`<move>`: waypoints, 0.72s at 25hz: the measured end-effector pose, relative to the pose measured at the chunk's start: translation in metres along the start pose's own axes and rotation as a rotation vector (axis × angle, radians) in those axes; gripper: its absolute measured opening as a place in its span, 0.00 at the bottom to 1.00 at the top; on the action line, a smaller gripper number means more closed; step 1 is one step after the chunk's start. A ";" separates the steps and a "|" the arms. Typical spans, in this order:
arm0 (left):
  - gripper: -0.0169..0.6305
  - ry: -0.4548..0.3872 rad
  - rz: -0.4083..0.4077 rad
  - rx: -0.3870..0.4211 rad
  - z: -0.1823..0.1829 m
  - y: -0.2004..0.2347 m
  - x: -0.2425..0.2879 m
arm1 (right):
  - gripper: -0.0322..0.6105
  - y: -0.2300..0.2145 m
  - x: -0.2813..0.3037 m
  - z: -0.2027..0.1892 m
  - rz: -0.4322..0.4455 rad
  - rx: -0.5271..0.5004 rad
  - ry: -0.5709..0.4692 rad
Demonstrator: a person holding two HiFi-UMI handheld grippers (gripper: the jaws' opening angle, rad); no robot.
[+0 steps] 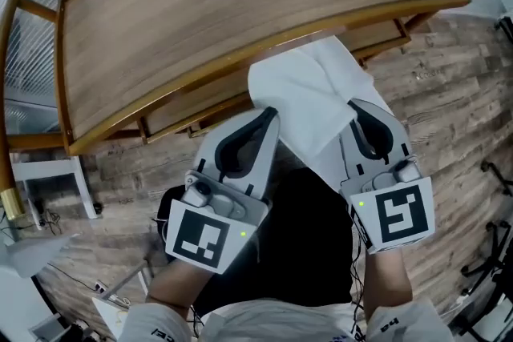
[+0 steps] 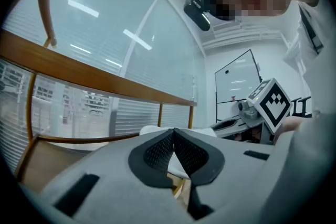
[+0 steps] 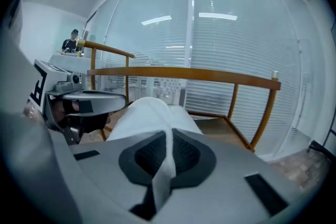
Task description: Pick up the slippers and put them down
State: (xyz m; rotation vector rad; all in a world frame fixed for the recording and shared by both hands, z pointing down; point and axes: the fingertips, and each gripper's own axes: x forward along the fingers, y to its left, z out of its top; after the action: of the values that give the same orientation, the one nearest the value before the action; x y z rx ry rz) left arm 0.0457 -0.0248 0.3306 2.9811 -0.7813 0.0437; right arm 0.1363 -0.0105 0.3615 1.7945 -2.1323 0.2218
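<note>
White slippers [image 1: 309, 92] hang in the air in front of the person, just below the front edge of a wooden table [image 1: 224, 4]. My right gripper [image 1: 353, 104] is shut on their right side; in the right gripper view a strip of white fabric [image 3: 167, 165] runs between the pads and the slippers [image 3: 147, 113] bulge beyond my right gripper [image 3: 169, 131]. My left gripper [image 1: 268, 114] has its tips together at the slippers' left edge. In the left gripper view white material [image 2: 149, 129] shows just past my left gripper [image 2: 173, 131]. I cannot tell the two slippers apart.
The table has a raised wooden rim and rails beneath. Below is a wood plank floor [image 1: 449, 100], with a white stool [image 1: 48, 172] and cables at the left and a chair base [image 1: 497, 236] at the right. Window blinds stand behind the table.
</note>
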 end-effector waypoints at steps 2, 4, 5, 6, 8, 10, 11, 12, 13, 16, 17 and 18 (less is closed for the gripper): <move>0.05 0.006 -0.063 0.011 0.000 -0.019 0.018 | 0.08 -0.022 -0.017 -0.008 -0.060 0.023 0.005; 0.05 0.015 -0.133 0.020 -0.003 -0.041 0.037 | 0.08 -0.046 -0.035 -0.018 -0.129 0.050 0.018; 0.05 0.022 -0.168 0.024 -0.006 -0.052 0.047 | 0.08 -0.059 -0.045 -0.025 -0.161 0.060 0.021; 0.05 0.031 -0.204 0.025 -0.010 -0.064 0.056 | 0.08 -0.071 -0.055 -0.031 -0.193 0.070 0.022; 0.05 0.050 -0.281 0.020 -0.019 -0.087 0.073 | 0.08 -0.093 -0.075 -0.046 -0.260 0.091 0.030; 0.05 0.061 -0.350 0.017 -0.029 -0.111 0.088 | 0.08 -0.113 -0.097 -0.062 -0.322 0.110 0.045; 0.05 0.062 -0.379 0.019 -0.033 -0.122 0.095 | 0.08 -0.122 -0.107 -0.071 -0.348 0.117 0.051; 0.05 0.059 -0.407 0.023 -0.036 -0.133 0.102 | 0.08 -0.131 -0.116 -0.080 -0.372 0.125 0.056; 0.05 0.055 -0.434 0.029 -0.040 -0.144 0.108 | 0.08 -0.139 -0.125 -0.089 -0.395 0.134 0.061; 0.05 0.045 -0.501 0.046 -0.058 -0.169 0.121 | 0.08 -0.154 -0.145 -0.121 -0.452 0.157 0.078; 0.05 0.047 -0.519 0.045 -0.067 -0.175 0.125 | 0.08 -0.157 -0.148 -0.132 -0.464 0.162 0.082; 0.05 0.053 -0.538 0.045 -0.077 -0.180 0.130 | 0.08 -0.160 -0.150 -0.144 -0.474 0.168 0.086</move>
State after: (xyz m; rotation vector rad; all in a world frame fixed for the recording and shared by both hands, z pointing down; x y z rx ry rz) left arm 0.2459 0.0731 0.4037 3.1039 0.0423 0.1137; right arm 0.3366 0.1466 0.4252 2.2774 -1.6102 0.3557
